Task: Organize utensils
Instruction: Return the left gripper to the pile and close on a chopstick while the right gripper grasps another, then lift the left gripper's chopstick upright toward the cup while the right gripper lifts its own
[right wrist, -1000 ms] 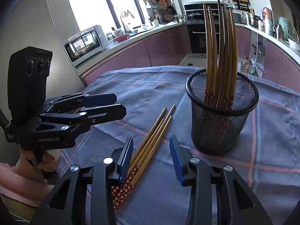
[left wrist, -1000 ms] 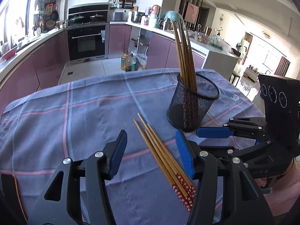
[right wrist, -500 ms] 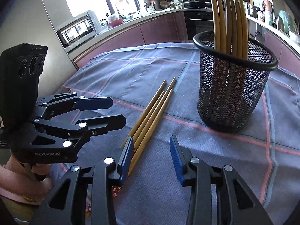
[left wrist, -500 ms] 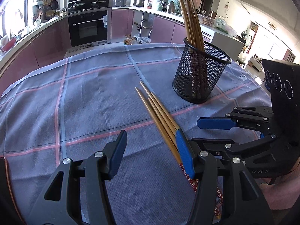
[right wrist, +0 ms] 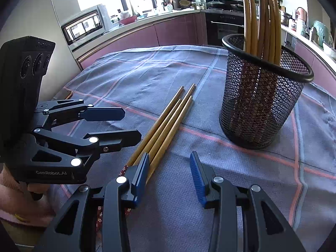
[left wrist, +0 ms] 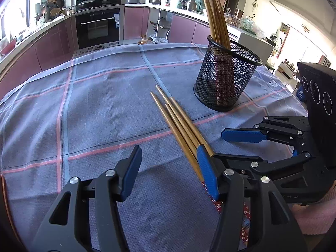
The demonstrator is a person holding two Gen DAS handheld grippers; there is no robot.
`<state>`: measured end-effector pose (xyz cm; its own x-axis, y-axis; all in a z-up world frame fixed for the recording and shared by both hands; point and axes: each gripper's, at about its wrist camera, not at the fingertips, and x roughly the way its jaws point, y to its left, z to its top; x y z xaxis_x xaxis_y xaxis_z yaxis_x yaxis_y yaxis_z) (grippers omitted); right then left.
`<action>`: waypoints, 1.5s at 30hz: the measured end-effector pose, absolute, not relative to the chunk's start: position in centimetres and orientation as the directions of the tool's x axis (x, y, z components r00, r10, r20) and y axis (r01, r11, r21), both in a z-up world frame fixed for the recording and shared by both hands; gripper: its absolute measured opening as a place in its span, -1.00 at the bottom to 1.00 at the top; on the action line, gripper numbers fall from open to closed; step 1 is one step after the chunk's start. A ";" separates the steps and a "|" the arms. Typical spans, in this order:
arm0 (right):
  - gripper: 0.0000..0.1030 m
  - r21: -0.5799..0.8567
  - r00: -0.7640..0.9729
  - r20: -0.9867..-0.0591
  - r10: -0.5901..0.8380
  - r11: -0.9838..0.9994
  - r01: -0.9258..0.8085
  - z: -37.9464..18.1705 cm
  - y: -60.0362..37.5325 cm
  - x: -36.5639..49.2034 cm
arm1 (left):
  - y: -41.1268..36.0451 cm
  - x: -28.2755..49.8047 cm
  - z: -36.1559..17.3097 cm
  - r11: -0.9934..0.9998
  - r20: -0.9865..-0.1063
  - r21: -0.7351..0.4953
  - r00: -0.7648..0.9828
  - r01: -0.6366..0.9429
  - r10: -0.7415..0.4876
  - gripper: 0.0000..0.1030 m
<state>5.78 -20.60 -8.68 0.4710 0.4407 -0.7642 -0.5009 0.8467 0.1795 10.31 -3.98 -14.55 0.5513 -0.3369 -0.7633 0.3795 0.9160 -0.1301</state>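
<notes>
Left wrist: blue plaid tablecloth (left wrist: pixel 94 109), oven (left wrist: pixel 97 28) behind. Left gripper (left wrist: pixel 168 168) spread wide, holding nothing; loose chopsticks (left wrist: pixel 178 121) beside its right finger.

Right wrist: mesh holder (right wrist: pixel 260 96) upright with chopsticks inside, bare cloth around. Right gripper (right wrist: pixel 169 168) agape, empty.

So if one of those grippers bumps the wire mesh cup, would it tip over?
Probably fairly easily. The mesh cup is thin open wire, so likely light, and the tall chopsticks standing in it rise well above its rim, leaning to one side. It stands on a cloth, which may grip rather than let it slide.
</notes>
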 end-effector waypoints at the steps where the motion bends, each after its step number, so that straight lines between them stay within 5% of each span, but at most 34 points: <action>1: -0.31 0.177 0.471 -0.765 0.438 0.847 -0.501 -8.7 -20.7 5.8 | -4.0 10.3 -14.6 0.916 -0.764 -0.129 0.551 0.380 -0.336 0.06; 18: -0.36 0.174 0.467 -0.772 0.431 0.850 -0.497 -8.8 -21.3 6.0 | -4.9 10.9 -15.6 0.919 -0.791 -0.085 0.535 0.386 -0.298 0.03; 35: -0.42 0.174 0.484 -0.771 0.415 0.867 -0.467 -8.7 -20.8 7.2 | -4.8 11.7 -15.6 0.926 -0.798 -0.067 0.537 0.371 -0.272 -0.47; 39: -0.70 0.201 0.482 -0.768 0.422 0.873 -0.444 -8.8 -21.2 7.4 | -4.8 12.0 -15.5 0.929 -0.798 -0.087 0.533 0.360 -0.282 -0.75; 45: -0.84 0.267 0.475 -0.754 0.454 0.872 -0.410 -8.8 -22.2 7.5 | -4.2 11.9 -15.4 0.938 -0.789 -0.123 0.541 0.323 -0.290 -0.84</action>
<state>7.49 -22.23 -8.81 0.4749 0.4543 -0.7537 -0.4104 0.8720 0.2669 11.86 -4.25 -15.43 0.5412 -0.2901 -0.7893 0.3231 0.9383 -0.1234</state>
